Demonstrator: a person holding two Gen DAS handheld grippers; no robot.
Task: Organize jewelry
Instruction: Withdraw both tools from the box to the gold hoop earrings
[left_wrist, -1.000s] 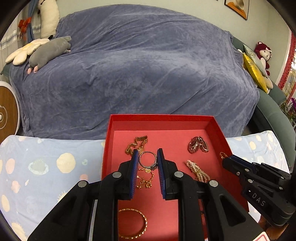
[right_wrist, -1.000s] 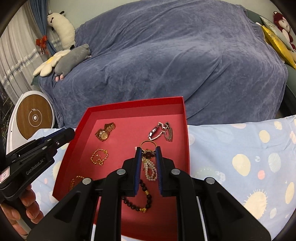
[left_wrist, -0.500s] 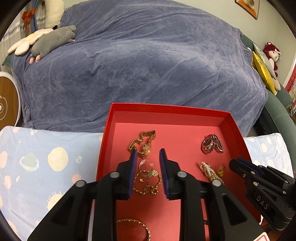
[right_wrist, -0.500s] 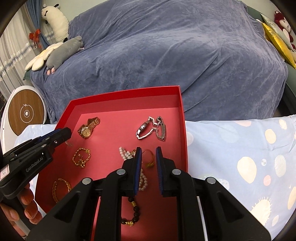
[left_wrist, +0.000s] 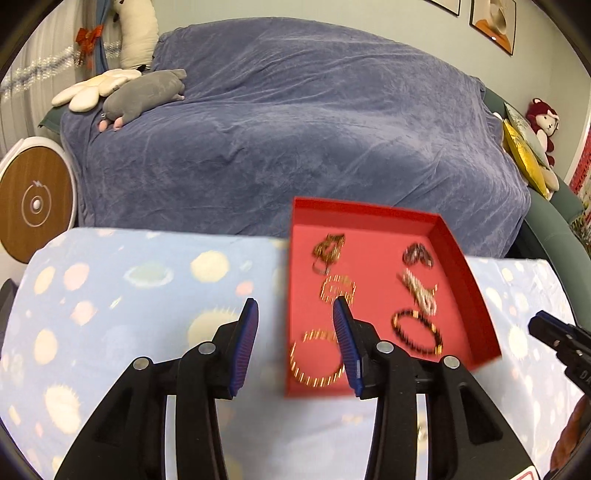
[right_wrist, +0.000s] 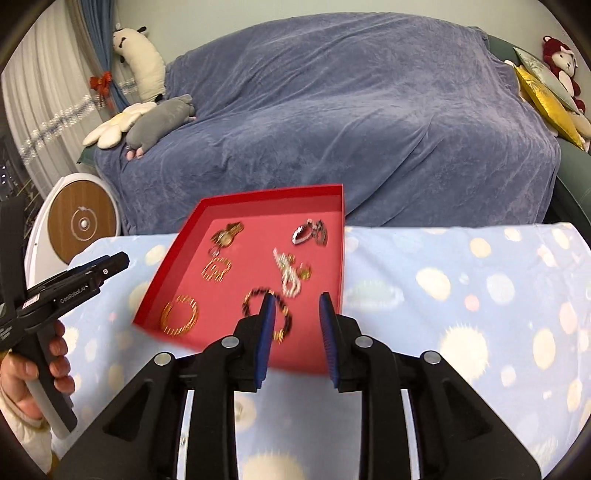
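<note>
Both grippers, left and right, jaws just opening and empty, hover near red tray since jewelry lies sorted inside.

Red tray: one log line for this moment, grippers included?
red tray: jewelry inside, on dotted cloth | left gripper: jaws opening, empty | right gripper: jaws opening, empty

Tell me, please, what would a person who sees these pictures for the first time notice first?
The eye goes first to the bright red tray on the pale blue spotted cloth, with gold bracelets, a dark bead bracelet and other jewelry spread inside it. Behind it, a big blue-grey blanket fills the background. In front, the left gripper and the right gripper both stand open and empty.
</note>
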